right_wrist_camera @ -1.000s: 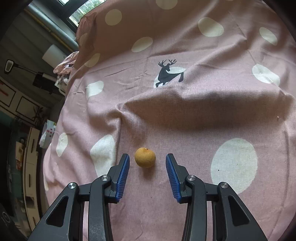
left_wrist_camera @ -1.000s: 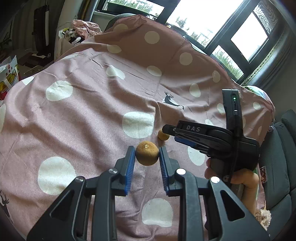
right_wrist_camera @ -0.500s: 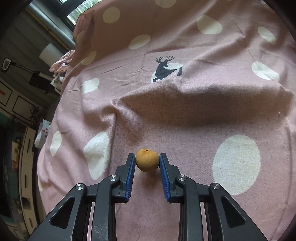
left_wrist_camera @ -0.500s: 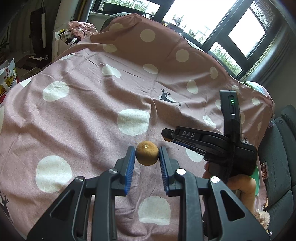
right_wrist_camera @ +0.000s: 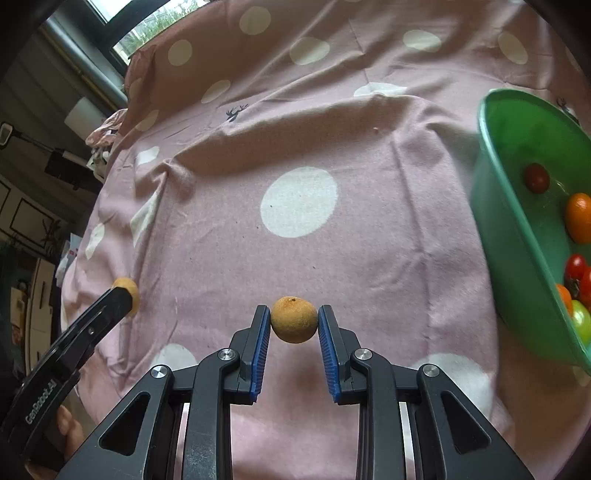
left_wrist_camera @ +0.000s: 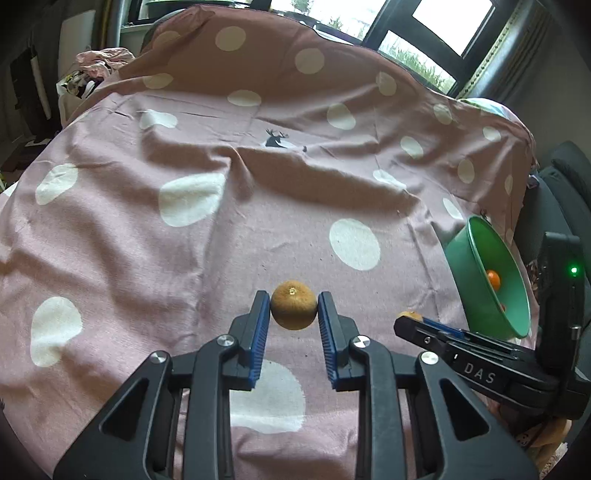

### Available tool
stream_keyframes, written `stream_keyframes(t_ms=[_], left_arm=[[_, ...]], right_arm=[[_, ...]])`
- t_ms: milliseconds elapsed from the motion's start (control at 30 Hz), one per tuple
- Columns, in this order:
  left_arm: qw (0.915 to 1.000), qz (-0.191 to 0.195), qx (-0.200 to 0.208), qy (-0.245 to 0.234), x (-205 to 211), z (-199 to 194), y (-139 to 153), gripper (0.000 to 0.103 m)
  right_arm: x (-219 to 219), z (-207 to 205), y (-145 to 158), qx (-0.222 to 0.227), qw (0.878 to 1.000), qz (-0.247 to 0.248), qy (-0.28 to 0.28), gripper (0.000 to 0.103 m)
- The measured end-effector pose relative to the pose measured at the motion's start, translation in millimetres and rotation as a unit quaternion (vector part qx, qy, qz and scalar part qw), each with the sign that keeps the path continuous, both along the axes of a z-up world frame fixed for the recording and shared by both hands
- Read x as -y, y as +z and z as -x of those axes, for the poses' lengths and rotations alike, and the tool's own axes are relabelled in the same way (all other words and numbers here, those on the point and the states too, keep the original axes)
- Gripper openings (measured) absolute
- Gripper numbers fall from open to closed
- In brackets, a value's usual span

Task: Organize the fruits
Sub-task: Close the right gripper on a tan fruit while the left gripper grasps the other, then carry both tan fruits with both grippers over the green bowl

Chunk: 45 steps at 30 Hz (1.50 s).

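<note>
My left gripper (left_wrist_camera: 293,309) is shut on a small brown round fruit (left_wrist_camera: 293,309) and holds it above the pink spotted cloth (left_wrist_camera: 221,229). My right gripper (right_wrist_camera: 294,325) is shut on a second, yellow-brown round fruit (right_wrist_camera: 294,325), also lifted off the cloth. A green bowl (right_wrist_camera: 517,236) stands at the right with several tomatoes and an orange fruit (right_wrist_camera: 579,218) inside; it also shows in the left wrist view (left_wrist_camera: 476,273). The right gripper appears at the lower right of the left wrist view (left_wrist_camera: 410,318), and the left gripper at the left of the right wrist view (right_wrist_camera: 125,295).
The pink cloth with white spots and a deer print (left_wrist_camera: 279,140) covers a raised surface. Windows (left_wrist_camera: 424,22) are behind it. A grey sofa (left_wrist_camera: 565,177) is at the right. Clutter and clothes (left_wrist_camera: 99,62) lie at the far left.
The right gripper closed on the yellow-brown fruit and lifted it. Both grippers have carried their fruits to the right, bringing the green bowl into view.
</note>
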<state>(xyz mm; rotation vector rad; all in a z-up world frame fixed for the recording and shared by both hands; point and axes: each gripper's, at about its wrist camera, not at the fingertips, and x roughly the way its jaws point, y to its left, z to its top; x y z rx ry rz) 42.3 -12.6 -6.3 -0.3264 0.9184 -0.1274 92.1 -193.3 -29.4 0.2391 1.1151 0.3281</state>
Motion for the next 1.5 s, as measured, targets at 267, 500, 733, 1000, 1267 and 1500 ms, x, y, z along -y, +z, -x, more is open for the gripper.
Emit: stream_keyframes(t_ms=[267, 500, 733, 1000, 1267, 1500], left_arm=[[0.9982, -0.029, -0.033, -0.04, 32, -5, -20, 0.026], [0.9967, -0.049, -0.047, -0.046, 39, -7, -30, 0.026], [0.9962, -0.05, -0.055, -0.046, 40, -9, -36, 0.026], [0.9965, -0.046, -0.053, -0.045, 39, -9, -36, 0.027], [0.997, -0.037, -0.056, -0.038, 37, -10, -35, 0.027], [0.9981, -0.04, -0.025, -0.038, 40, -3, -18, 0.027]], right_arm=[[12, 3, -4, 0.01, 1.0, 0.011, -0.011, 0.028], [9, 3, -15, -0.006, 1.0, 0.022, -0.005, 0.028], [3, 4, -18, -0.005, 0.999, 0.033, 0.003, 0.028], [-6, 6, -17, 0.018, 0.998, 0.066, 0.011, 0.028], [-4, 6, -15, 0.023, 0.997, 0.076, 0.006, 0.028], [9, 13, 5, 0.056, 0.996, 0.068, -0.015, 0.028]])
